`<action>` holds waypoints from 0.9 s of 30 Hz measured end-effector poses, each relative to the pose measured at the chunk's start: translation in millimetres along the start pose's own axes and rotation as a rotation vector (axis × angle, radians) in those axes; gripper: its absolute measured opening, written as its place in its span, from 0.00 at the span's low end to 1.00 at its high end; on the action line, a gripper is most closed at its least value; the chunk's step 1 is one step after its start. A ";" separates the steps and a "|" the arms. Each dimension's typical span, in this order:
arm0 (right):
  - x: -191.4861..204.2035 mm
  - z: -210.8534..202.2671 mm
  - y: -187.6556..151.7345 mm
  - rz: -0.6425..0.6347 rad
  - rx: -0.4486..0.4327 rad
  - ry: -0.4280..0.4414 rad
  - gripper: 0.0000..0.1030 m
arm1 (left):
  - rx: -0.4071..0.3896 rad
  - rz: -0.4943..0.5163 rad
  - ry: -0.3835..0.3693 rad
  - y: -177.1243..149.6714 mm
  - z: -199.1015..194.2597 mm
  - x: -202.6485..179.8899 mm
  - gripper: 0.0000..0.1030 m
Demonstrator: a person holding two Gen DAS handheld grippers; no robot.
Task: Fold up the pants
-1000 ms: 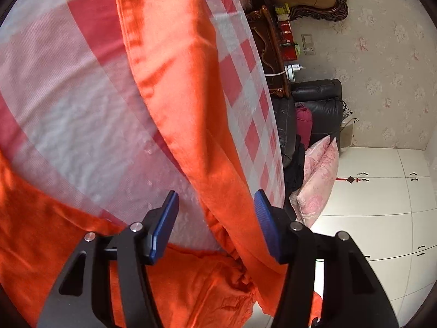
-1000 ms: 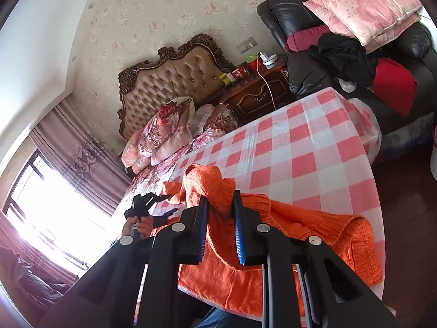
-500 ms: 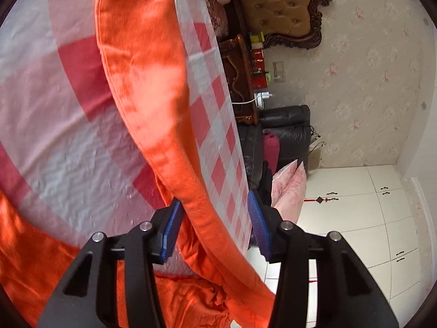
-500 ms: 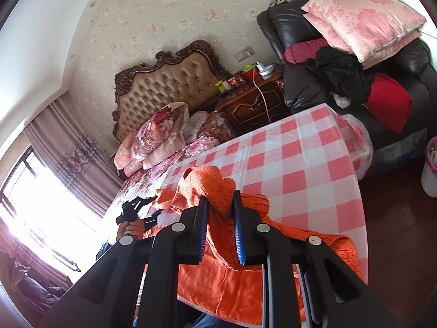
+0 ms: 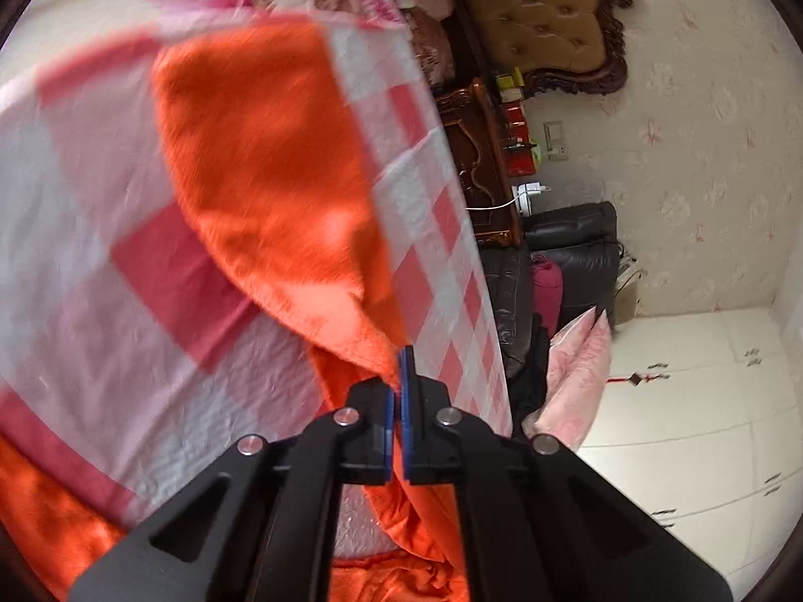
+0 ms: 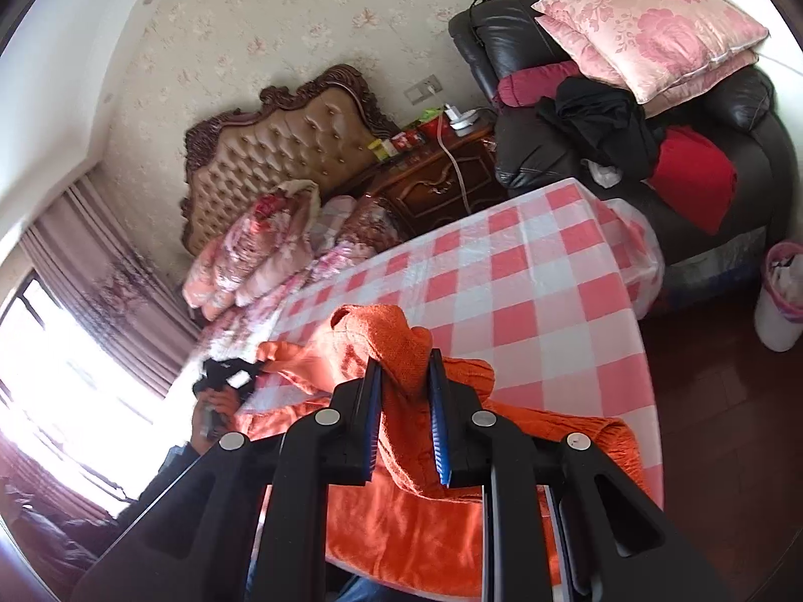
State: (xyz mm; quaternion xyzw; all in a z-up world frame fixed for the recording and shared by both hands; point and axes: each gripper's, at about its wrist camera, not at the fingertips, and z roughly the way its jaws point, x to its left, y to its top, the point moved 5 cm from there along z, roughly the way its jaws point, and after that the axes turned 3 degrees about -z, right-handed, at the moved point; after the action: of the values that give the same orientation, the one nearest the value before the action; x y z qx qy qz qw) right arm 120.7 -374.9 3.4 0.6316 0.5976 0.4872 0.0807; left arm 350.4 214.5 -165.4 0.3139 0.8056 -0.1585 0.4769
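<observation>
The orange pants (image 5: 266, 160) lie on the red-and-white checked tablecloth (image 5: 90, 231). My left gripper (image 5: 399, 381) is shut on the edge of one pant leg and holds it raised off the cloth. In the right wrist view my right gripper (image 6: 404, 376) is shut on a bunched fold of the pants (image 6: 401, 346), lifted above the table (image 6: 552, 311). The left gripper (image 6: 226, 376) shows small at the table's far left, in a hand. The rest of the pants (image 6: 411, 527) drape over the near table edge.
A black leather armchair (image 6: 702, 160) with pink pillows (image 6: 652, 30) and clothes stands past the table's far end. A carved wooden nightstand (image 6: 441, 175) and a bed with a tufted headboard (image 6: 281, 150) stand behind. A white bin (image 6: 778, 301) stands on the floor at right.
My left gripper has closed from open onto the pant leg edge and lifted it. The right gripper has kept its hold on the bunched fold and shifted slightly.
</observation>
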 end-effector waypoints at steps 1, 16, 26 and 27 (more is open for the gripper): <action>1.0 4.4 2.5 -0.017 0.003 -0.022 0.18 | -0.019 0.063 -0.001 2.8 -20.2 -20.9 0.01; -58.2 19.6 -127.8 0.161 0.262 -0.156 0.20 | -0.049 0.115 0.201 -172.7 -186.9 131.9 0.01; -83.4 -8.7 -160.6 0.582 0.139 -0.069 0.68 | -0.016 0.141 0.156 -167.0 -174.4 123.7 0.01; -87.0 -10.3 -161.4 0.628 0.124 -0.049 0.69 | -0.014 0.135 0.152 -166.2 -173.5 124.4 0.01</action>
State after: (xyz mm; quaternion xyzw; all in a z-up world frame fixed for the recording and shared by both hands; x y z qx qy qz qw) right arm 20.6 -408.4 -146.9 0.8005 0.4000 0.4354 -0.0979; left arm 82.0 229.7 -194.9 0.3751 0.8177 -0.0958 0.4261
